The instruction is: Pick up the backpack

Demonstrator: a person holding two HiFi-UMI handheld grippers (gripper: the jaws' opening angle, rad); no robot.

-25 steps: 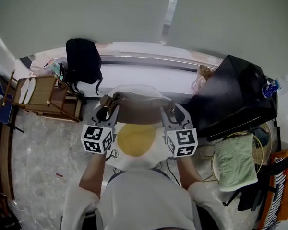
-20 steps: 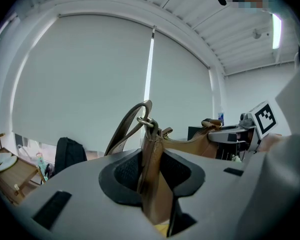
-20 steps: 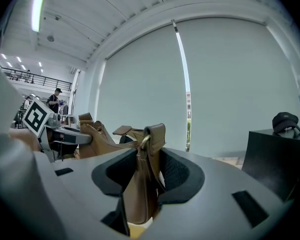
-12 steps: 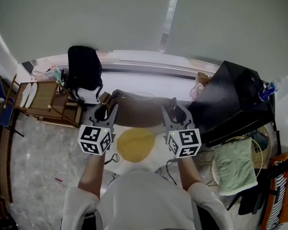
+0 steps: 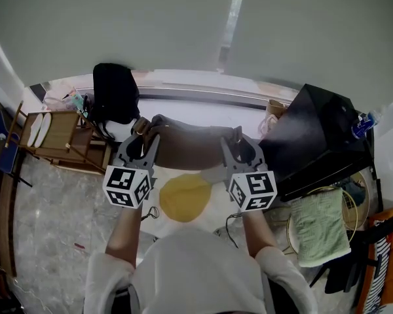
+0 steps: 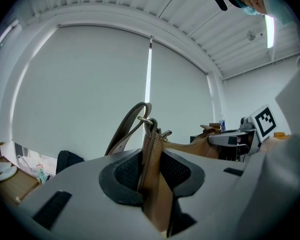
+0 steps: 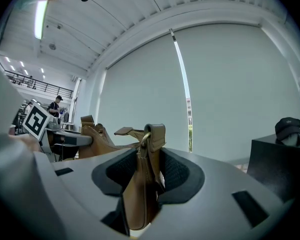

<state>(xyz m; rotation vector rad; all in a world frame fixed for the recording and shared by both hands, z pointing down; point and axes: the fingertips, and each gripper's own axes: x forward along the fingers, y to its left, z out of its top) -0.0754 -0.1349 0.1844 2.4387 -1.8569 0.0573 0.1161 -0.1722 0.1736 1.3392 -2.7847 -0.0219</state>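
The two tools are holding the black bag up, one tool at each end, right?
No, the colour is wrong. The left tool and the right tool are holding the brown bag up, one at each end. The head view shows it; the black backpack sits apart, near the window.

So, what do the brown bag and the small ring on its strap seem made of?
Bag: probably leather or imitation leather, tan, matte, with a faint grain. Ring: looks like metal, thin and shiny, though small in view.
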